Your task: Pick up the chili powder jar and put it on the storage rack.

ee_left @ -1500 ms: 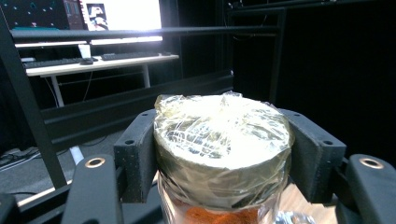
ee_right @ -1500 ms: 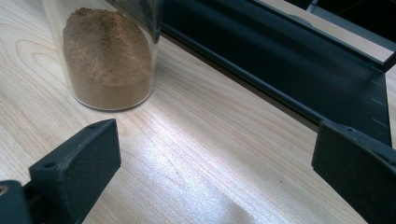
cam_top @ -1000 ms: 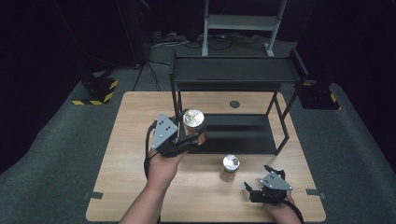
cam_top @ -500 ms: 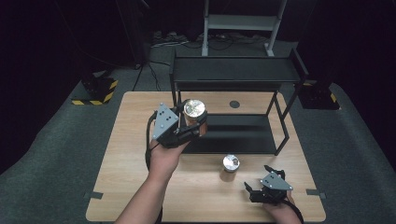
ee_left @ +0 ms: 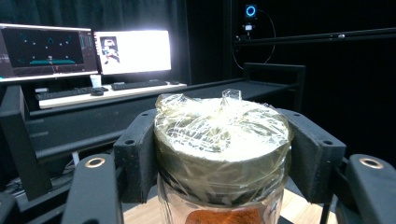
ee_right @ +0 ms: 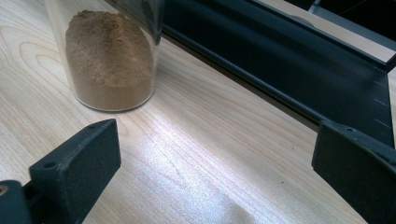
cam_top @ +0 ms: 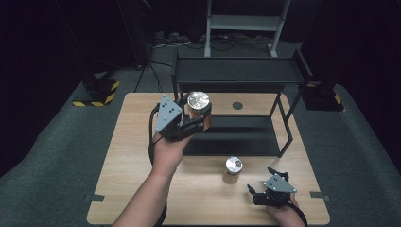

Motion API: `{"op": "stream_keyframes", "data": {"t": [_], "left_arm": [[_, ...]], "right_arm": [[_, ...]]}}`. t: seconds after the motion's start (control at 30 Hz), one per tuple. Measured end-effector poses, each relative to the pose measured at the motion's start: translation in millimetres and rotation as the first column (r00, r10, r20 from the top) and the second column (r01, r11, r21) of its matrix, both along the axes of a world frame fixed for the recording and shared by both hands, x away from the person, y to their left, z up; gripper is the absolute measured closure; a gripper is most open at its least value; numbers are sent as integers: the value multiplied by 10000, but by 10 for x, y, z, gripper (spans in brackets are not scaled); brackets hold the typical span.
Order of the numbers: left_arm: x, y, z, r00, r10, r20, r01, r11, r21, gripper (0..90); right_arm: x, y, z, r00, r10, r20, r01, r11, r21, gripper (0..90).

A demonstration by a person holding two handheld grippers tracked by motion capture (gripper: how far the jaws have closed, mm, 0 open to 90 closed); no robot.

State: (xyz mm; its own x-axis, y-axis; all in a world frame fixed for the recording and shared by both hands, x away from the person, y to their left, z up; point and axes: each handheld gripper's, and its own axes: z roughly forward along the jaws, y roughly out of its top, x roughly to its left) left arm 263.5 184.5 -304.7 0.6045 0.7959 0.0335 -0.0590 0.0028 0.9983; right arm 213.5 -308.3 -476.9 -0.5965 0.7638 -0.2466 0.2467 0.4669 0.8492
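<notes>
My left gripper (cam_top: 196,118) is shut on a glass jar (cam_top: 198,108) with a foil-covered lid, held in the air at the left end of the black two-shelf rack (cam_top: 239,75). In the left gripper view the two black pads (ee_left: 137,154) clamp the jar (ee_left: 222,144) just under its lid, and brown powder shows inside. A second jar (cam_top: 233,166) with a silver lid stands on the table in front of the rack. My right gripper (cam_top: 265,184) rests open on the table at the near right. In the right gripper view that jar (ee_right: 109,56), holding brown powder, stands beyond the left jaw.
The wooden table (cam_top: 132,189) has bare room at the left and near side. The rack's lower shelf (ee_right: 280,60) runs just beyond the right gripper. A small dark disc (cam_top: 237,105) is set in the tabletop behind the rack. Monitors and a keyboard (ee_left: 93,56) stand far beyond.
My left gripper has lifted the jar and carried it a little farther from me, toward the rack's upper shelf. The right gripper and the second jar have stayed put.
</notes>
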Motion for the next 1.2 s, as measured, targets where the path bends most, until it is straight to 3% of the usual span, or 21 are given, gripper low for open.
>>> {"op": "stream_keyframes", "data": {"t": [0.47,1.2], "left_arm": [[126,-68,236,9992,212,346,-211,9998,-50,345],[355,-246,573,9936,814,777,-832,9963,198,345]], "right_arm": [[4,-2,2,10000,24,-12,-24,10000,-8,2],[3,-16,-3,10000,-18,-27,19,9999,126,2]]}}
